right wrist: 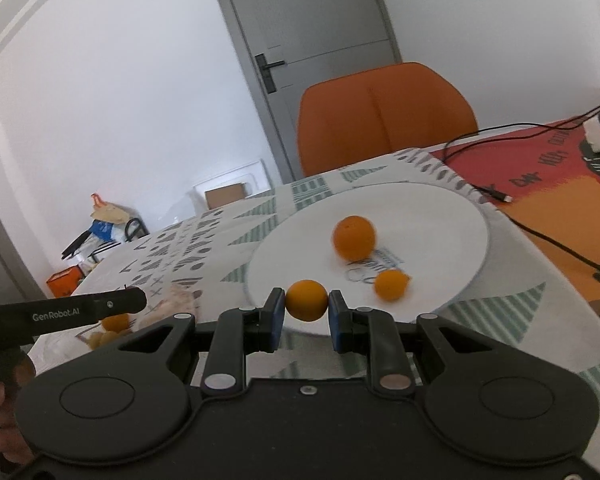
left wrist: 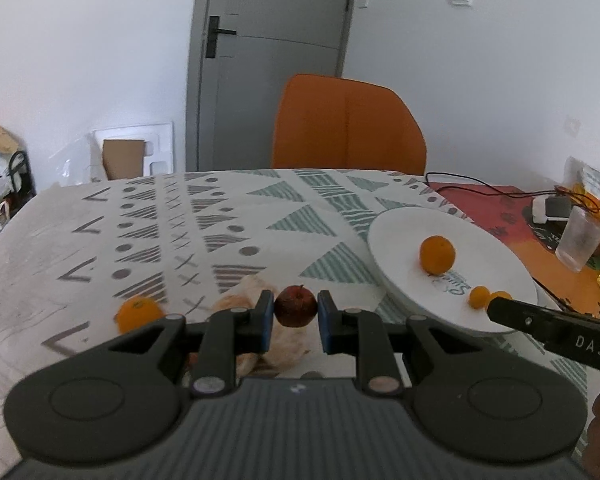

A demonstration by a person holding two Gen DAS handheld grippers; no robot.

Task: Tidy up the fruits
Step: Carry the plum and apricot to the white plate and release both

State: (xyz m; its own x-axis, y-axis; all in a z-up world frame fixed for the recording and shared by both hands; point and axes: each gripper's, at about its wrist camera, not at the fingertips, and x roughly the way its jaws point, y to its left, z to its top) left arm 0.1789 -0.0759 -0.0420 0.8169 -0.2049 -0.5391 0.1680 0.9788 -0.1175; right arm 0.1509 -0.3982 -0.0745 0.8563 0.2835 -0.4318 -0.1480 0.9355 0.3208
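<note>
My left gripper (left wrist: pixel 296 314) is shut on a dark red apple (left wrist: pixel 296 306), held above a crumpled plastic bag (left wrist: pixel 256 320) on the patterned tablecloth. An orange (left wrist: pixel 137 312) lies on the cloth to its left. My right gripper (right wrist: pixel 306 314) is shut on a small orange fruit (right wrist: pixel 307 300) at the near rim of the white plate (right wrist: pixel 440 208). On the plate lie a larger orange (right wrist: pixel 354 238) and a small orange fruit (right wrist: pixel 391 285). The plate (left wrist: pixel 400 228) and its orange (left wrist: pixel 437 254) also show in the left wrist view.
An orange chair (left wrist: pixel 348 128) stands behind the table. Black cables (right wrist: pixel 540 236) run over a red-orange mat (right wrist: pixel 560 184) at the right. A clear glass (left wrist: pixel 580 238) and packets stand at the far right. The bag (right wrist: pixel 176 304) holds more fruit.
</note>
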